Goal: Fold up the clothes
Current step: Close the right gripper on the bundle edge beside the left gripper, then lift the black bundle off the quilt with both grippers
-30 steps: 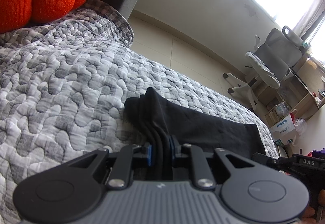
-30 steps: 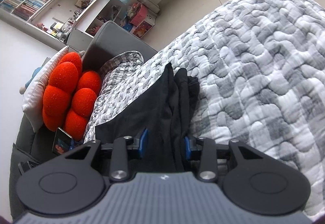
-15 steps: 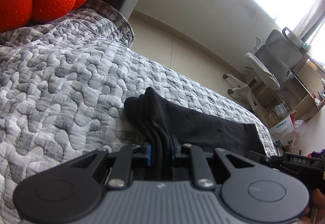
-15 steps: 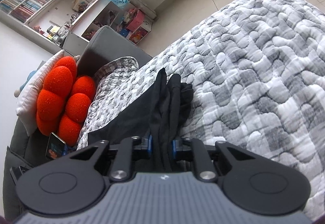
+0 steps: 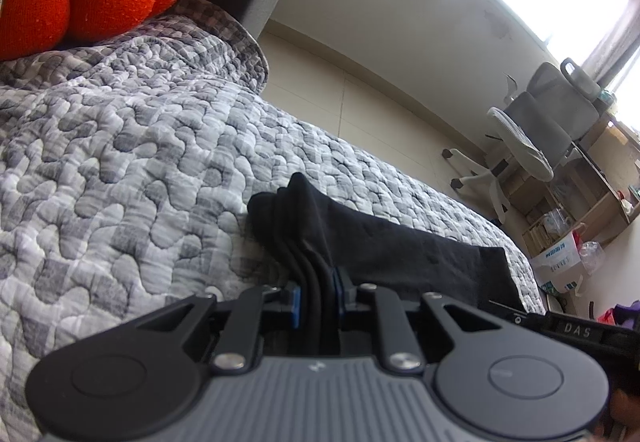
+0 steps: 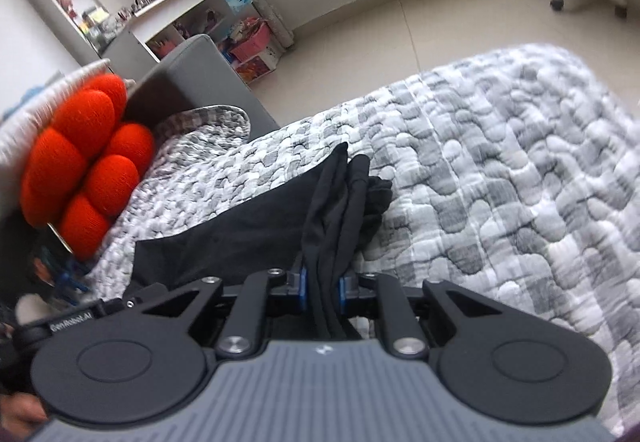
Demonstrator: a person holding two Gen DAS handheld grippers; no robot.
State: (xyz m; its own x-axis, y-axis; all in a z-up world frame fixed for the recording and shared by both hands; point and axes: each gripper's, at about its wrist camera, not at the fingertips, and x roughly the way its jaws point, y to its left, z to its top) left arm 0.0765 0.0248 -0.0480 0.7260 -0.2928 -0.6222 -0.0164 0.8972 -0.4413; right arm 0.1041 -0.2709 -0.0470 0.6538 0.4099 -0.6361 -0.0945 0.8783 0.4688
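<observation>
left tool (image 5: 318, 294) pinching black garment (image 5: 384, 246) | right tool (image 6: 322, 292) likewise | quilt (image 5: 120, 169)

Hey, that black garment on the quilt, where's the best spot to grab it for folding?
Grip the bunched ends, coming in low along the quilt. The black garment lies as a long flat strip with stacked layers at each end, so one pinch catches every layer. The left hand-held gripper and right hand-held gripper are each shut on such an end.

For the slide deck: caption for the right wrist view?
Right gripper clamps bunched black garment on grey quilt.
</observation>
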